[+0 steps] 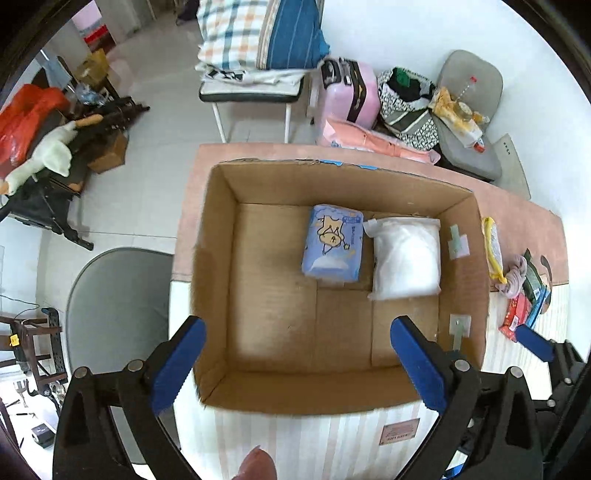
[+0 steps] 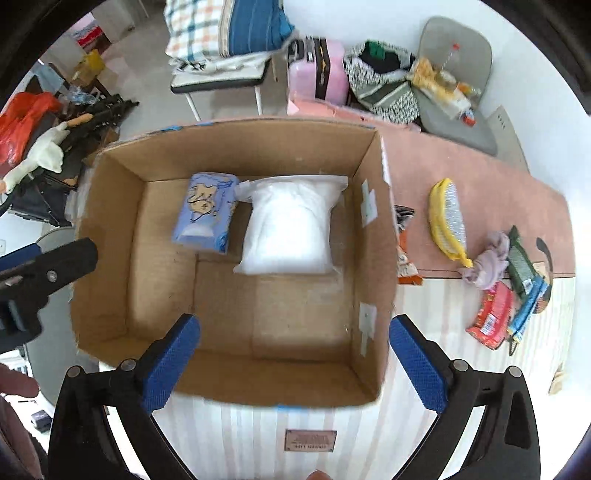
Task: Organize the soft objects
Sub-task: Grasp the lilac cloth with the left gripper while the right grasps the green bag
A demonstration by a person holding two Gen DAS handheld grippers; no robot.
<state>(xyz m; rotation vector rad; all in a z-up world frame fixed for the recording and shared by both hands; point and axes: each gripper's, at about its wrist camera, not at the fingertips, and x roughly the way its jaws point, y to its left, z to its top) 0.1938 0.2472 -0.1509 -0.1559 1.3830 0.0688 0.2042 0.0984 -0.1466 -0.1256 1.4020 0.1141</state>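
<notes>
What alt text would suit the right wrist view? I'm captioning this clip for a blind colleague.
An open cardboard box on a table holds a blue tissue pack beside a white plastic bag, with the open, empty right gripper hovering at its near edge. To the right on the table lie a yellow brush, a crumpled purple cloth and a red packet.

I'm looking into a lived-in home room: a pink suitcase (image 1: 349, 94) is standing by the wall, folded bedding (image 1: 258, 33) is sitting on a chair (image 1: 251, 98), a plush goose (image 1: 48, 151) is lying among clutter.
</notes>
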